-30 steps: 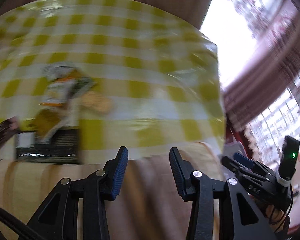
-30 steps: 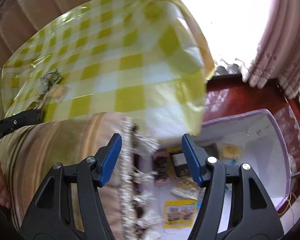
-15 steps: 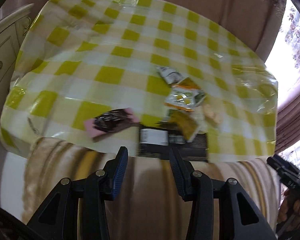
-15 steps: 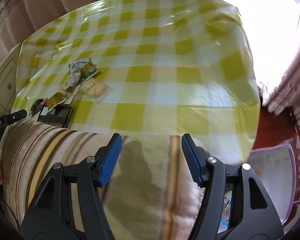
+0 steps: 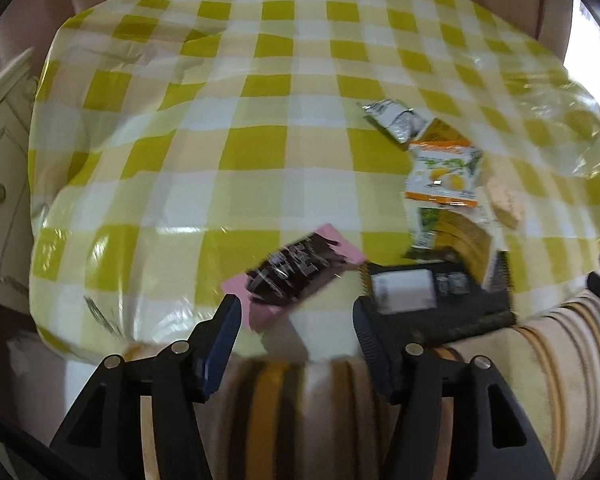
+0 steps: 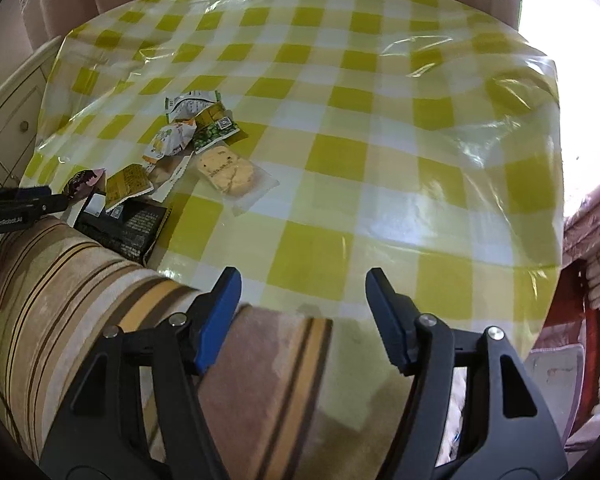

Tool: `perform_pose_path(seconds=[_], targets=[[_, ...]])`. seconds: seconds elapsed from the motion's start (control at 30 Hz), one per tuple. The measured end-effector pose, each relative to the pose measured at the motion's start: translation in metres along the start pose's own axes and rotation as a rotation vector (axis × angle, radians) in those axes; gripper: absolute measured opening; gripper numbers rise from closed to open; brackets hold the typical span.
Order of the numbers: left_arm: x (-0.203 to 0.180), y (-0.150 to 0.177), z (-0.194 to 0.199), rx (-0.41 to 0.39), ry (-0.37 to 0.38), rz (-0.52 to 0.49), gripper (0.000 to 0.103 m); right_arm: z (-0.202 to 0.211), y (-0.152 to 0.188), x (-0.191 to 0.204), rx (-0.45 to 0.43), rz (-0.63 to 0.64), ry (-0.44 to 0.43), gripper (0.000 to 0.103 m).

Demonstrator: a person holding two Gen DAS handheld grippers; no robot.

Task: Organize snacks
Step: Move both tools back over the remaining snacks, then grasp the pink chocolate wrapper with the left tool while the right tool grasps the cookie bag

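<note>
Both cameras have swung back over the checked tablecloth (image 6: 340, 152), and the left gripper (image 5: 296, 320) has closed in on the pink-and-dark packet (image 5: 296, 272), which now lies just ahead of its released, empty jaws. The right gripper (image 6: 302, 306) hangs released over bare cloth, well apart from the snack pile (image 6: 180, 148). The black box (image 5: 436, 296) overhangs the table's near edge beside that packet; a careless nudge could tip it off, and the glossy cloth may let wrappers slide
</note>
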State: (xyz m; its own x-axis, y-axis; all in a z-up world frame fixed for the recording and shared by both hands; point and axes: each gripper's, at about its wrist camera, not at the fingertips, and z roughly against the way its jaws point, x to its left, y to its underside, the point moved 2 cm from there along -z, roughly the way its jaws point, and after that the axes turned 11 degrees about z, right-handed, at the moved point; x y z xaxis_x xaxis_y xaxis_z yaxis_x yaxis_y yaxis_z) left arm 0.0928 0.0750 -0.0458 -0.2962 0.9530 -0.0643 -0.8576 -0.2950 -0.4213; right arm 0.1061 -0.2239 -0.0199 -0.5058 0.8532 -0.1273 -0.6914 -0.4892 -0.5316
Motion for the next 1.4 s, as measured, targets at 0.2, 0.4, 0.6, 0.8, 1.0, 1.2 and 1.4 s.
perform_pose_path(seconds=[0.2,0.4,0.6,0.8,1.0,1.2,1.4], targets=[[0.001,-0.016,-0.022,0.04,0.009,-0.032,0.059,-0.014,-0.015,0.009,0.009,0.038,-0.004,0.07],[0.001,-0.028,-0.036,0.059,0.07,-0.032,0.042,-0.03,-0.03,0.014,0.016,0.063,-0.026,0.07],[0.0,-0.039,-0.04,0.044,0.094,0.002,0.028,-0.044,-0.045,0.016,0.014,0.074,-0.045,0.07],[-0.002,-0.052,-0.046,0.035,0.118,0.064,0.027,-0.058,-0.063,0.023,0.009,0.098,-0.061,0.07],[0.0,-0.063,-0.051,0.022,0.133,0.148,0.027,-0.079,-0.077,0.038,0.045,0.167,-0.084,0.07],[-0.004,-0.071,-0.054,0.001,0.164,0.194,0.026,-0.101,-0.087,0.046,0.096,0.2,-0.1,0.069],[-0.013,-0.075,-0.045,-0.051,0.207,0.203,0.026,-0.105,-0.092,0.042,0.088,0.167,-0.12,0.052]])
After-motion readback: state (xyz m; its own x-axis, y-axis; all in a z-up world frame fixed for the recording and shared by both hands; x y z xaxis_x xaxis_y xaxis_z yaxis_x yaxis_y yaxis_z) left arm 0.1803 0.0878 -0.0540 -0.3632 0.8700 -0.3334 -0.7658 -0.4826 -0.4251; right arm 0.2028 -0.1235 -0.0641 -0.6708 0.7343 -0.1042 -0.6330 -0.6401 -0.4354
